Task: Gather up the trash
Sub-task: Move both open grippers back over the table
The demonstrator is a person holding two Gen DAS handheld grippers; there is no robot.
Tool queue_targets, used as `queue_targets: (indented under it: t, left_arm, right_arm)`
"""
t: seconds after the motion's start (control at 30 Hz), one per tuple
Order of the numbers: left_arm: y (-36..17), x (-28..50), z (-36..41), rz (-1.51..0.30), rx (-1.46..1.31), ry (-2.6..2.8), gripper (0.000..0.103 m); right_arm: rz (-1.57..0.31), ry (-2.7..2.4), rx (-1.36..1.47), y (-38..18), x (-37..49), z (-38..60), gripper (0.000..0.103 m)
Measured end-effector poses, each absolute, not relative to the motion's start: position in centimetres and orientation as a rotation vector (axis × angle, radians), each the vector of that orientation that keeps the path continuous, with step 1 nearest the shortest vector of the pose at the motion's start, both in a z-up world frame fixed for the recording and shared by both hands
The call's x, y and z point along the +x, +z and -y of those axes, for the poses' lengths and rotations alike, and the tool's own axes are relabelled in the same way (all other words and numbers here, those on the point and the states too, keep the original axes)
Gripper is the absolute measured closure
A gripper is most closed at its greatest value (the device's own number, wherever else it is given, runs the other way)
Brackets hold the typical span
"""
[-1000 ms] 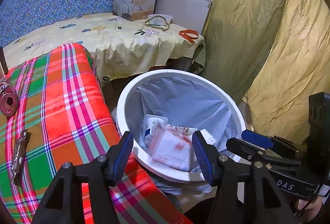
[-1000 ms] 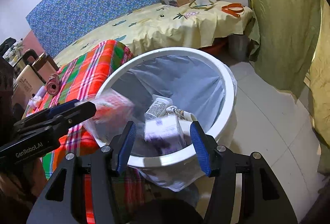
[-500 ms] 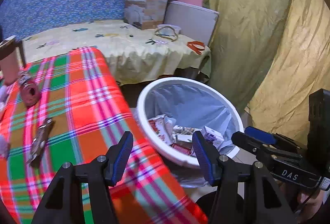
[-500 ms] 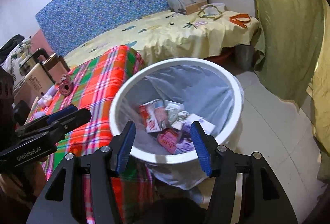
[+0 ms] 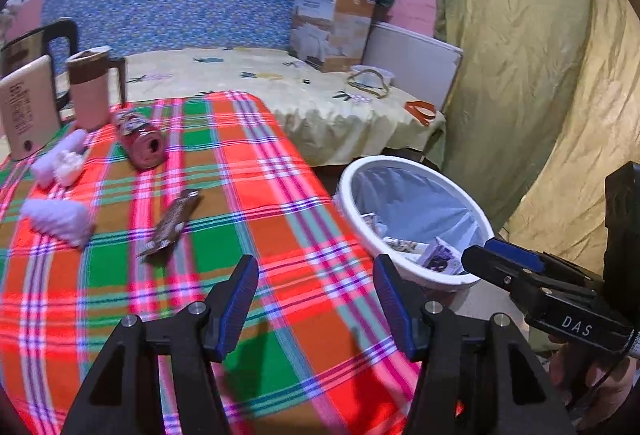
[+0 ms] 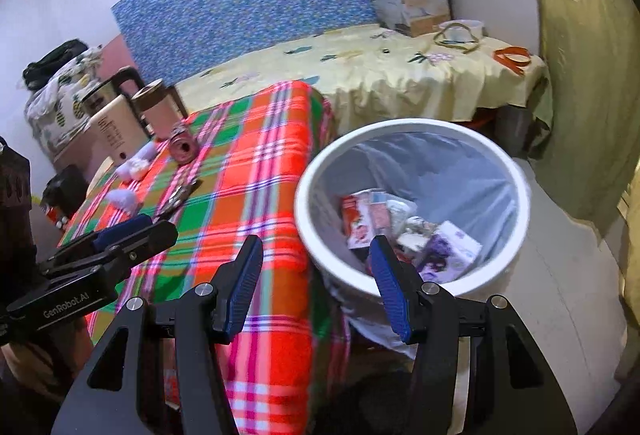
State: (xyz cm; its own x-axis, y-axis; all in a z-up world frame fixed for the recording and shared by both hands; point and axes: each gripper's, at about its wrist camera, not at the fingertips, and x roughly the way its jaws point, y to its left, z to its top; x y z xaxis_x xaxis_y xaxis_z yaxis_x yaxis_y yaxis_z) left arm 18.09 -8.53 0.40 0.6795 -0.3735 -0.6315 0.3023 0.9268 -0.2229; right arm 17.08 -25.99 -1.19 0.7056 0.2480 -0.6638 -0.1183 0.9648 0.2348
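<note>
Hovering with both grippers wide and holding nothing, left gripper (image 5: 316,309) over the checked cloth (image 5: 248,171); right gripper (image 6: 316,285) by the bin (image 6: 308,203); getting ready for the can (image 5: 142,143) and wrapper (image 5: 172,223).

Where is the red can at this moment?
In the left wrist view the can lies on its side at the far left of the plaid cloth, just in front of the brown mug and beside the white tissues.

A tall cardboard box (image 5: 332,29) and orange scissors (image 5: 420,111) are seen on a yellow floral bedsheet (image 5: 256,83). A pink lidded jug (image 5: 90,87) is stood on the red-green plaid tabletop cloth (image 5: 248,195); olive curtains (image 5: 520,55) are hung right.
</note>
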Motion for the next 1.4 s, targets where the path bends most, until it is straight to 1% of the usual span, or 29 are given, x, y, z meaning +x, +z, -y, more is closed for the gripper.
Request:
queue_targets:
  t: [0.5,1.4]
  left_arm:
    - [-0.1,15.9,2.8,-0.720,-0.134,-0.236,0.044]
    - [-1.5,17.9,-8.0,-0.711,-0.275,0.001,0.044]
  right_arm:
    - [-0.783,0.306,0.183,-1.3,17.1,22.4,0.046]
    - [-0.845,0.419,0.152,-2.5,21.6,14.5,0.046]
